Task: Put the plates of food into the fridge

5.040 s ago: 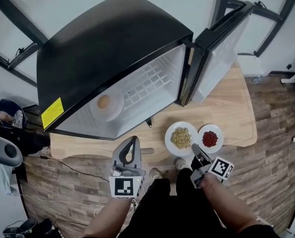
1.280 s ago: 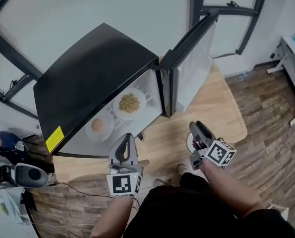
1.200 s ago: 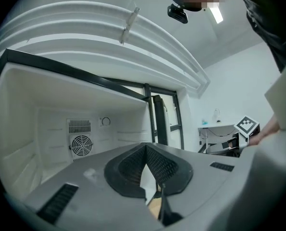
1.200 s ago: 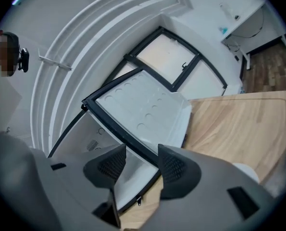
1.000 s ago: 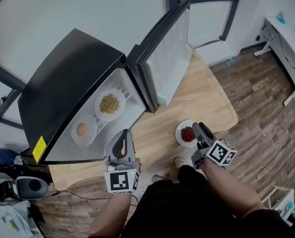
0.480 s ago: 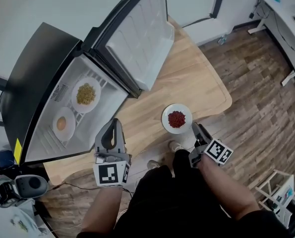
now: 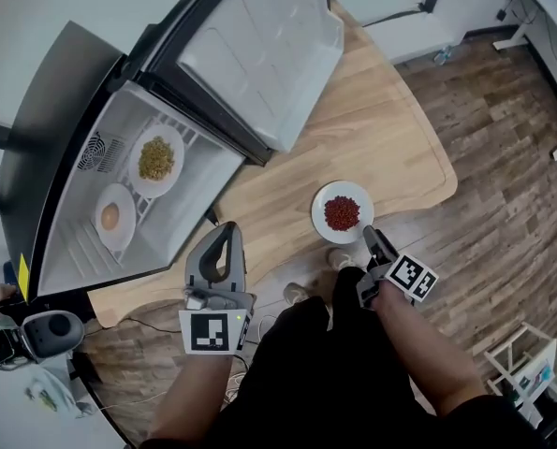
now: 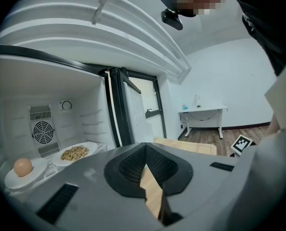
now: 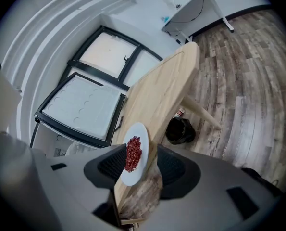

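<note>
The black fridge (image 7: pixel 53 110) stands open on the wooden table (image 7: pixel 390 129). On its wire shelf sit a white plate with an egg-like piece (image 7: pixel 110 217) and a white plate of grains (image 7: pixel 155 159); the left gripper view shows both, the egg plate (image 8: pixel 9 178) and the grain plate (image 8: pixel 75 153). A white plate of red food (image 7: pixel 343 212) lies near the table's front edge. My right gripper (image 7: pixel 369 238) is open just before that plate (image 9: pixel 142 139), apart from it. My left gripper (image 7: pixel 228 231) is shut and empty, at the table edge facing the fridge.
The fridge door (image 7: pixel 264 50) swings out to the right over the table. A white desk (image 8: pixel 203 111) stands across the room. A dark object (image 9: pixel 181 130) sits on the floor under the table. A grey device (image 7: pixel 36 333) lies on the floor at the left.
The grain plate, on the table five seconds ago, now sits in the fridge. My right gripper has come back to the red-food plate. The head view has swung, and the left gripper stays low.
</note>
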The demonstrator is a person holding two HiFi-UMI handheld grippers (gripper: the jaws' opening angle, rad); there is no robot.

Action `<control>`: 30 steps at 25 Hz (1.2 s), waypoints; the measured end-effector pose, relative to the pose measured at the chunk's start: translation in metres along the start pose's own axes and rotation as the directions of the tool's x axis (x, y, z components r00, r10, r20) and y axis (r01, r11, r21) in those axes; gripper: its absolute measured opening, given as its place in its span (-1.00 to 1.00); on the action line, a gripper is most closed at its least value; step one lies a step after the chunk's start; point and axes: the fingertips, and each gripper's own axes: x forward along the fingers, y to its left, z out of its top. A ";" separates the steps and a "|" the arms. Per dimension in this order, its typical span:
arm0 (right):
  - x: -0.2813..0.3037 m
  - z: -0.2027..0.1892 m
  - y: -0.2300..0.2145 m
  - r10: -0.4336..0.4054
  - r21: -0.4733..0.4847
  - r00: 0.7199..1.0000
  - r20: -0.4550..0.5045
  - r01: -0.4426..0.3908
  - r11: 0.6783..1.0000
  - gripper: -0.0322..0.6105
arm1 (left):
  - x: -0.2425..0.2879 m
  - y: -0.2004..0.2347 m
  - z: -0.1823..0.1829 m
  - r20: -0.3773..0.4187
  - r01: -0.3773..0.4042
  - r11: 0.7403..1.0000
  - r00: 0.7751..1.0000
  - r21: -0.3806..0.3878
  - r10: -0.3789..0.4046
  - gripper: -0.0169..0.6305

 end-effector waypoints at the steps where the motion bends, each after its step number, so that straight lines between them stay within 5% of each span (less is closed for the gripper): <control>1: 0.004 -0.003 -0.002 -0.002 0.003 1.000 -0.014 0.002 1.000 -0.22 | 0.000 0.001 -0.002 -0.010 -0.006 1.000 1.000 -0.002 0.006 -0.93; 8: 0.021 -0.016 -0.013 -0.019 0.034 0.996 -0.091 0.022 0.999 -0.27 | 0.000 0.003 -0.007 -0.042 -0.034 0.999 0.999 0.000 0.034 -0.93; 14: 0.027 -0.018 -0.005 0.040 0.097 0.992 -0.121 -0.028 0.995 -0.72 | -0.004 0.009 -0.013 -0.053 -0.076 0.997 0.996 -0.010 0.075 -0.93; 17: 0.027 -0.012 0.013 0.101 0.111 0.988 -0.116 -0.088 0.990 -0.79 | -0.005 0.015 -0.012 -0.050 -0.093 0.995 0.994 -0.017 0.092 -0.93; 30: 0.030 -0.004 0.089 0.220 0.068 0.962 -0.165 -0.211 0.975 -0.80 | -0.024 0.043 -0.005 -0.023 -0.176 0.983 0.984 -0.055 0.175 -0.93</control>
